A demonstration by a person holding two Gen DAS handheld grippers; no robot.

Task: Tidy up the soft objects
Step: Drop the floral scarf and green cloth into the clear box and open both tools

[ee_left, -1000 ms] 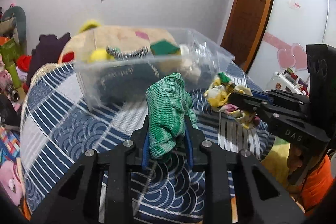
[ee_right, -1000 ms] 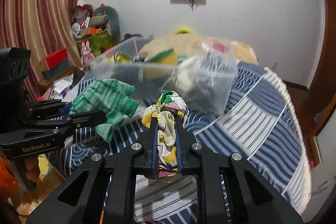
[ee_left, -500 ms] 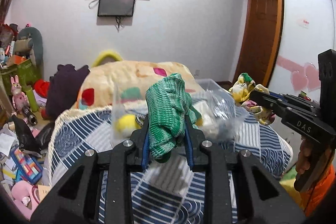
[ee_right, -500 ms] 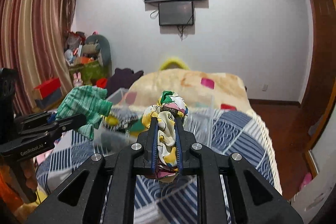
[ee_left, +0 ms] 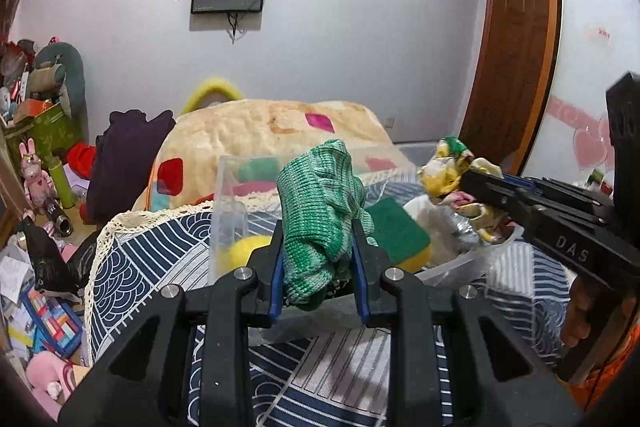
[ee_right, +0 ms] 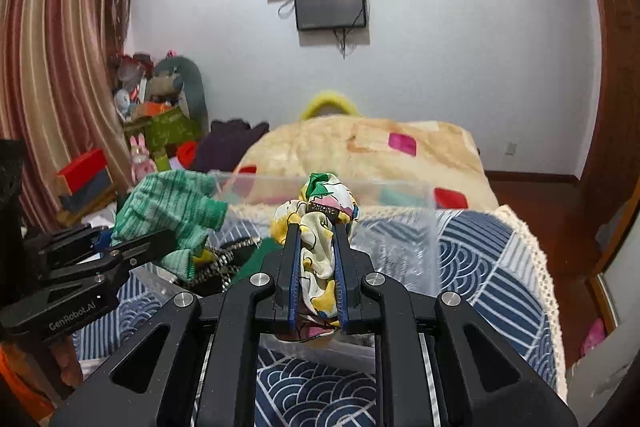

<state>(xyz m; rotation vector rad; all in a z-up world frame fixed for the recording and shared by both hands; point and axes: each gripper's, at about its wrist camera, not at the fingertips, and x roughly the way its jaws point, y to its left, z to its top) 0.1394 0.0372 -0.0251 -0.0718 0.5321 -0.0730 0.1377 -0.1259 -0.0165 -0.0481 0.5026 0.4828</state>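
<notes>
My left gripper (ee_left: pixel 318 227) is shut on a green knitted cloth (ee_left: pixel 320 203) and holds it above the near side of a clear plastic bin (ee_left: pixel 228 195). The cloth also shows in the right wrist view (ee_right: pixel 176 207). My right gripper (ee_right: pixel 316 227) is shut on a yellow, white and green patterned fabric piece (ee_right: pixel 324 211), held over the bin (ee_right: pixel 424 227); the same piece shows in the left wrist view (ee_left: pixel 456 167). Inside the bin lie a green and yellow sponge (ee_left: pixel 396 231), a yellow ball (ee_left: pixel 242 251) and other soft items.
The bin stands on a table with a blue and white patterned cloth (ee_left: pixel 152 267). Behind it is a bed with a cream blanket (ee_right: pixel 360 147). Toys and boxes clutter the floor at the left (ee_left: pixel 40 187). A door (ee_left: pixel 508 67) is at the right.
Both grippers have lifted with their loads and moved forward over the bin. The bin now sits lower in both views, with its inside visible.
</notes>
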